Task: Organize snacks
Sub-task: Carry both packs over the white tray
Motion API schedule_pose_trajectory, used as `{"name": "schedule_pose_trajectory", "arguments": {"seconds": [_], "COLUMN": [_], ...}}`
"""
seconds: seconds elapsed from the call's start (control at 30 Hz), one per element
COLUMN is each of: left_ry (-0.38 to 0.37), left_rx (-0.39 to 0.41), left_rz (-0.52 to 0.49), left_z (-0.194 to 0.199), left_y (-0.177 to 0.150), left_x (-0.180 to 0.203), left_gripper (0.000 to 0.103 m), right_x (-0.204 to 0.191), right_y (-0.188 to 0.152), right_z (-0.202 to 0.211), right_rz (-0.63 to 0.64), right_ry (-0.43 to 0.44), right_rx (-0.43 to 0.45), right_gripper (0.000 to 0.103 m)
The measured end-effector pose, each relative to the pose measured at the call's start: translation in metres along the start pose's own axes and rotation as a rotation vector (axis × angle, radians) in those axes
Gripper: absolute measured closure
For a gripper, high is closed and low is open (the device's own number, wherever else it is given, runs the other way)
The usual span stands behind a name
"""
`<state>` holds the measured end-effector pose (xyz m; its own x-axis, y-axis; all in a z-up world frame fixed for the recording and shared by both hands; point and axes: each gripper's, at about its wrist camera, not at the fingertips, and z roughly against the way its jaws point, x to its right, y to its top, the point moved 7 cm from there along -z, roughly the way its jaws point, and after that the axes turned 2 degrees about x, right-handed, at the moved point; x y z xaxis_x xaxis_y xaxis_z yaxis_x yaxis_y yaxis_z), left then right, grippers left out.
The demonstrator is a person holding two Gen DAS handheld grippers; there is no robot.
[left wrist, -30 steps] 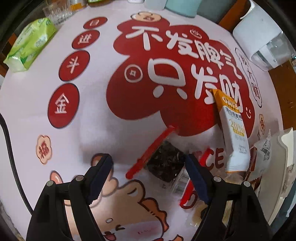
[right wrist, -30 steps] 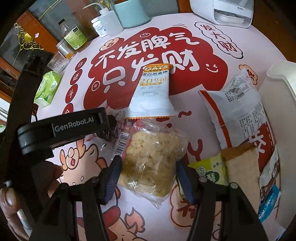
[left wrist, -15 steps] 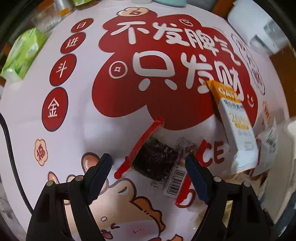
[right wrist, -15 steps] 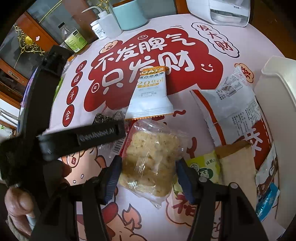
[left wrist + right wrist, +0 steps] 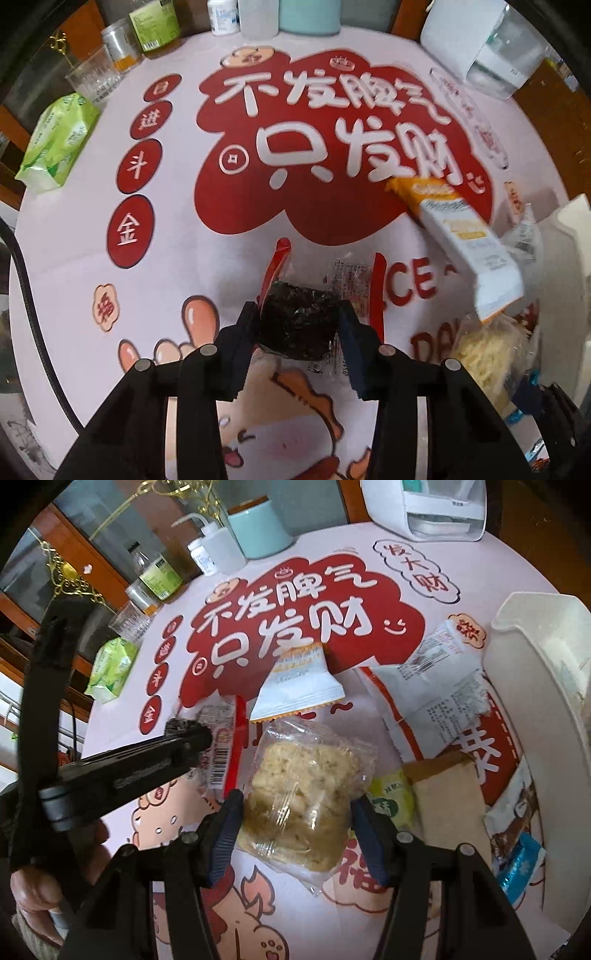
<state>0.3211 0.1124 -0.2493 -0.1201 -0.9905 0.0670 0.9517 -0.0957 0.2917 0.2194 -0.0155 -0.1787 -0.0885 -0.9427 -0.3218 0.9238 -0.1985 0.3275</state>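
Note:
My left gripper [image 5: 297,321] has closed on the dark seaweed snack pack [image 5: 299,323], a clear wrapper with red ends, low over the printed tablecloth; both pads touch its sides. In the right wrist view that pack [image 5: 221,734] shows beside the left gripper's finger [image 5: 147,753]. My right gripper [image 5: 297,812] is shut on a clear pack of pale crispy cake [image 5: 306,779]. A white and orange oat pack [image 5: 295,683] lies just beyond it, and also shows in the left wrist view [image 5: 465,240].
A white bin [image 5: 543,686] stands at the right. More snack packs lie by it: a red and white bag [image 5: 443,686], a brown pack [image 5: 450,801], a green one [image 5: 391,797]. Bottles, a glass [image 5: 96,77], a tissue pack [image 5: 59,140] and a white appliance [image 5: 476,44] line the far edge.
My left gripper moved forward over the seaweed pack and closed its jaws on it. My right gripper stayed on the crispy cake pack and moved a little.

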Motion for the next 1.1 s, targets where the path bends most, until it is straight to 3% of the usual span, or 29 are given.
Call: {"name": "schedule_pose_trajectory", "arguments": {"seconds": [0.2, 0.43, 0.77, 1.1], "left_ry": [-0.045, -0.102, -0.174, -0.23], "left_rx": [0.075, 0.158, 0.213, 0.156], "left_rz": [-0.02, -0.084, -0.261, -0.367], "left_z": [0.059, 0.122, 0.161, 0.135], "left_y": [-0.015, -0.034, -0.051, -0.067], "left_x": [0.005, 0.045, 0.177, 0.31], "left_gripper": [0.062, 0.062, 0.061, 0.061], "right_x": [0.009, 0.039, 0.143, 0.274], "right_y": [-0.004, -0.005, -0.015, -0.026], "right_z": [0.041, 0.111, 0.184, 0.188], "right_rz": [0.004, 0.013, -0.038, -0.169], "right_ry": [0.037, 0.04, -0.069, -0.163], "right_rx": [0.07, 0.208, 0.33, 0.288], "right_gripper": [0.044, 0.044, 0.044, 0.044]}}
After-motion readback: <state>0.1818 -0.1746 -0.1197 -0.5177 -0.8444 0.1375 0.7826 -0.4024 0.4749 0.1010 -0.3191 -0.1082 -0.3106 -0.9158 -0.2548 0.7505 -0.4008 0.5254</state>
